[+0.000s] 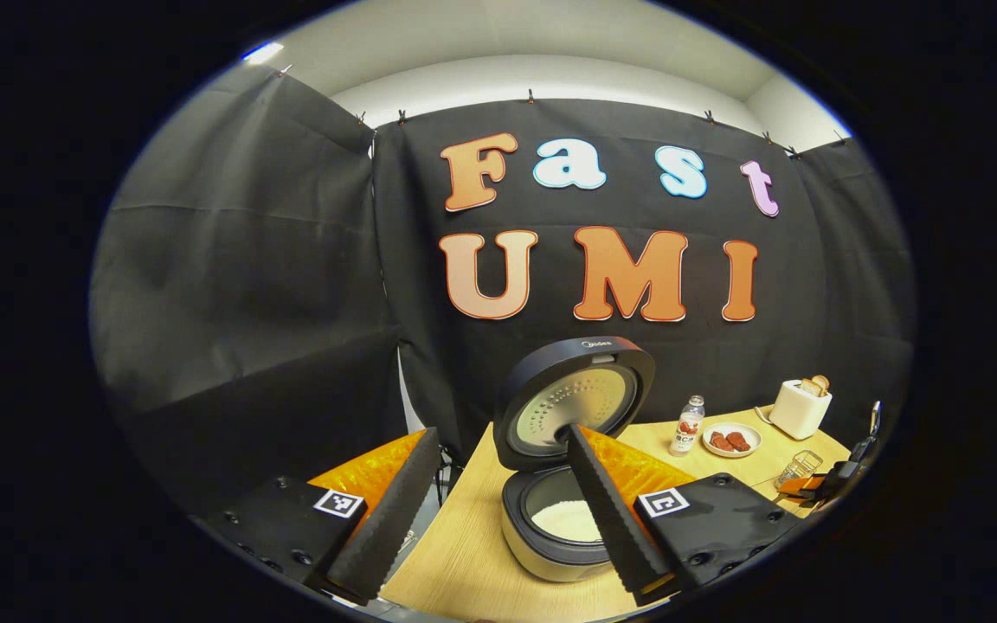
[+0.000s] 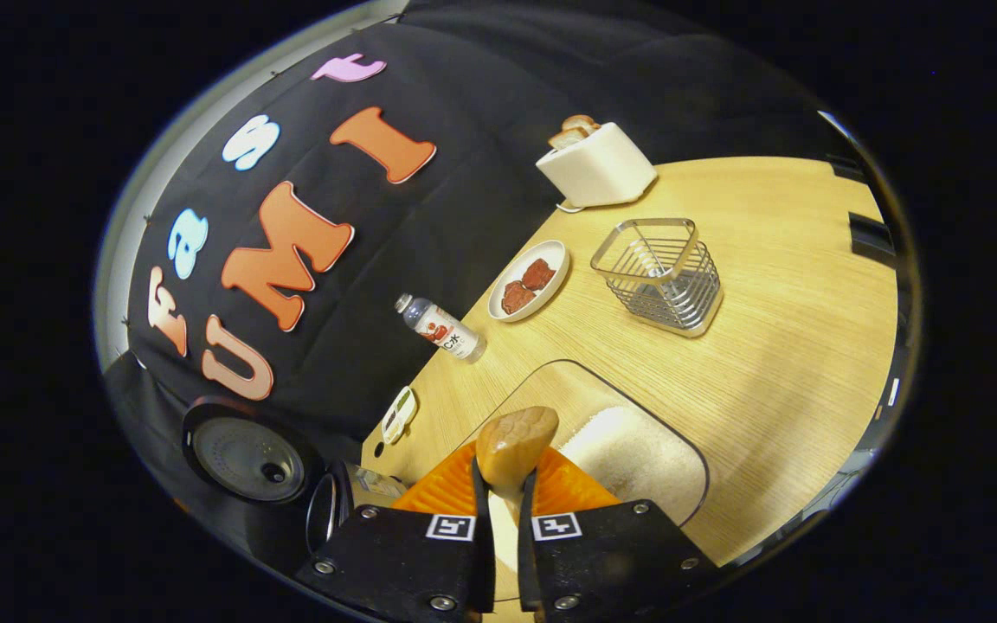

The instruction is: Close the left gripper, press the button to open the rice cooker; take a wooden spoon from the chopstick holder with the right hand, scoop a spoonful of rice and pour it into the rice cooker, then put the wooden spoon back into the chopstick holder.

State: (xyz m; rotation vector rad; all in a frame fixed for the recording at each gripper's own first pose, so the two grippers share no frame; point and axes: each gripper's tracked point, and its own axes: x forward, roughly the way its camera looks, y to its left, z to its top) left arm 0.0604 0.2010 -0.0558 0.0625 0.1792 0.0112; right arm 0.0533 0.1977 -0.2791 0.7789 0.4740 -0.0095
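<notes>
now clamped narrow in the right gripper (image 2: 499,510), wooden spoon (image 2: 516,446) pointing toward 12 o'clock over the rice tray (image 2: 637,459), open rice cooker (image 2: 243,460) off at 9 o'clock; left gripper (image 1: 503,510) wide, empty.

Left gripper (image 1: 498,510) wide apart; right gripper (image 2: 503,493) clamped, fingers nearly together.

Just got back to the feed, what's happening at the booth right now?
The rice cooker stands with its lid up, and there is already white rice in its pot. The left gripper is held open in front of it, gripping nothing. The right gripper is shut on the wooden spoon, bowl upward, over a clear container of rice. The wire chopstick holder stands beyond it on the table.
</notes>
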